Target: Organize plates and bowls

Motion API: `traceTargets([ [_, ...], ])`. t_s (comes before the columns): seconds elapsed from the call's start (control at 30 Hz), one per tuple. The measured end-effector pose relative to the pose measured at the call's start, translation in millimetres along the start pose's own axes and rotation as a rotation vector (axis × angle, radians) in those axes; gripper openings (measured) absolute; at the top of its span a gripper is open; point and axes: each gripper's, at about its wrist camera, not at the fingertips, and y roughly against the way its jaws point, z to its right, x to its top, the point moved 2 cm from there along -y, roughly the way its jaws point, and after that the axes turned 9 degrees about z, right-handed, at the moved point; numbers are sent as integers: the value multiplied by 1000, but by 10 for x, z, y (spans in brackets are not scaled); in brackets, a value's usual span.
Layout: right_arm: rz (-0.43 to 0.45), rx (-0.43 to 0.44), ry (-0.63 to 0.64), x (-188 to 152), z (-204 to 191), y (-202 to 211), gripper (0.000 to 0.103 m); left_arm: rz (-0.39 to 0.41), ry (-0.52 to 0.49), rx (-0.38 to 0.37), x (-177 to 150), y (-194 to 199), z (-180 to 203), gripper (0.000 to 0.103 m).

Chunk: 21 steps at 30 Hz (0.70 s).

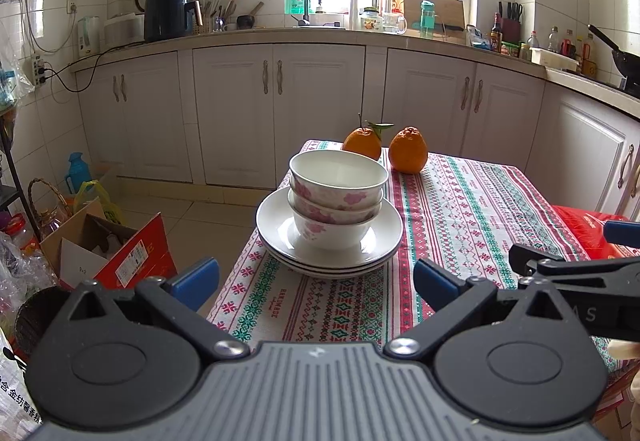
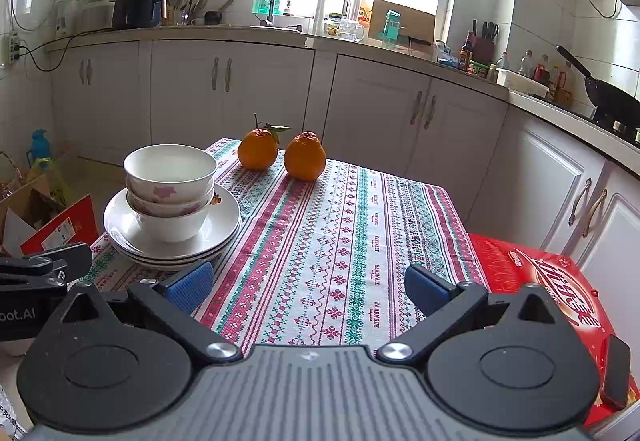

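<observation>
Near the table's left edge, three nested bowls (image 1: 335, 197) sit upright on stacked plates (image 1: 329, 237), compactly gathered, seemingly already organized. Left gripper (image 1: 316, 283) and right gripper (image 2: 306, 283) both hover wide open, empty, well short of the stack.

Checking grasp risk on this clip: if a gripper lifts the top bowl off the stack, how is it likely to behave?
The top bowl looks like glazed ceramic, so probably stiff, smooth and breakable. It sits nested in two more bowls on stacked plates, so it may drag the bowl beneath it. Its thin rim likely suits the blue fingers.
</observation>
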Motion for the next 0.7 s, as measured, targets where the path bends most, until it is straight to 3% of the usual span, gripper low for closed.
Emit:
traceTargets([
  [0.7, 2, -3, -4, 12, 19, 2, 103, 6, -1, 3, -1, 10, 18, 102],
])
